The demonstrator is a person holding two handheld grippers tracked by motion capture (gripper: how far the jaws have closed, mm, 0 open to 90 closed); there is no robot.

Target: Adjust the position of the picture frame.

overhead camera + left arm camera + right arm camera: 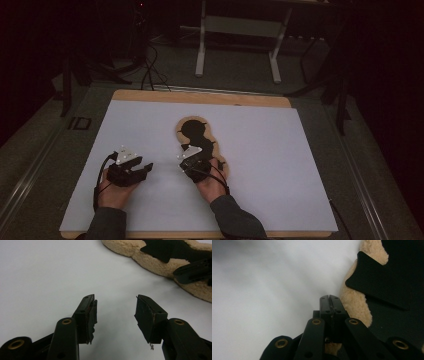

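Fleece (223,165) tan, woolly; black panel (197,132) on top.

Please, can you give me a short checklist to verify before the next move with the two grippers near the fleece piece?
1. Left gripper open with nothing between its jaws: ok.
2. Right gripper shut: ok. Whether it pinches any fleece: cannot tell.
3. Right gripper next to the fleece piece, at its tan edge: ok.
4. Left gripper over bare white board, apart from the fleece piece: ok.
5. Fleece piece lying flat on the board, black shapes on top: ok in the high view.
6. Whether the black shapes are loose or fixed to the fleece: cannot tell.
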